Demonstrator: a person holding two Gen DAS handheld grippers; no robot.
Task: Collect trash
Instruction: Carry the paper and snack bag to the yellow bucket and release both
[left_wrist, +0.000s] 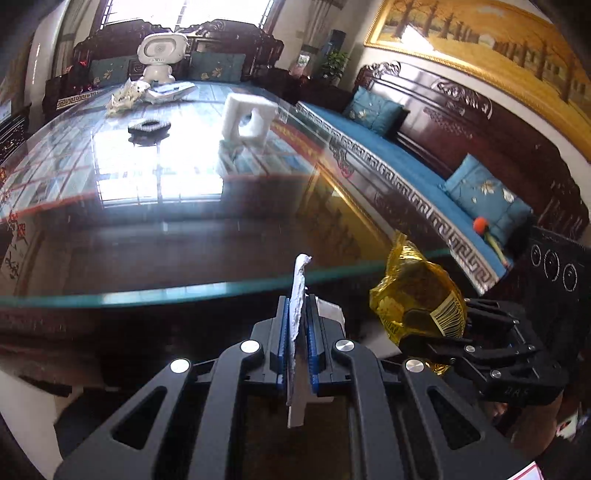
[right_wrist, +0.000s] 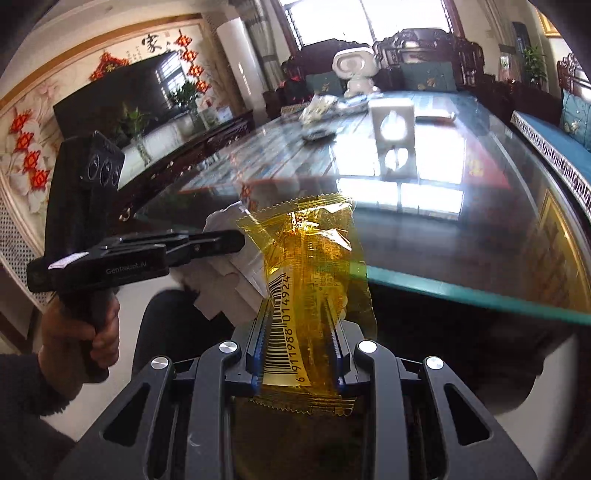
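Note:
My left gripper (left_wrist: 298, 314) is shut on a flat piece of white torn paper packaging (left_wrist: 298, 295), held edge-on just off the near edge of the glass table. It also shows in the right wrist view (right_wrist: 236, 273), with the left gripper (right_wrist: 236, 238) at the left. My right gripper (right_wrist: 301, 332) is shut on a yellow see-through snack wrapper (right_wrist: 314, 258) with a barcode. In the left wrist view the wrapper (left_wrist: 417, 295) and right gripper (left_wrist: 458, 328) sit to the right of my left gripper. More crumpled trash (left_wrist: 127, 96) lies at the table's far end.
The glass-topped table (left_wrist: 184, 206) carries a white square ornament (left_wrist: 247, 118), a dark ashtray (left_wrist: 149, 127) and a white robot-shaped figure (left_wrist: 160, 55). A carved wooden bench with blue cushions (left_wrist: 399, 155) runs along the right. A television (right_wrist: 122, 96) stands at the left.

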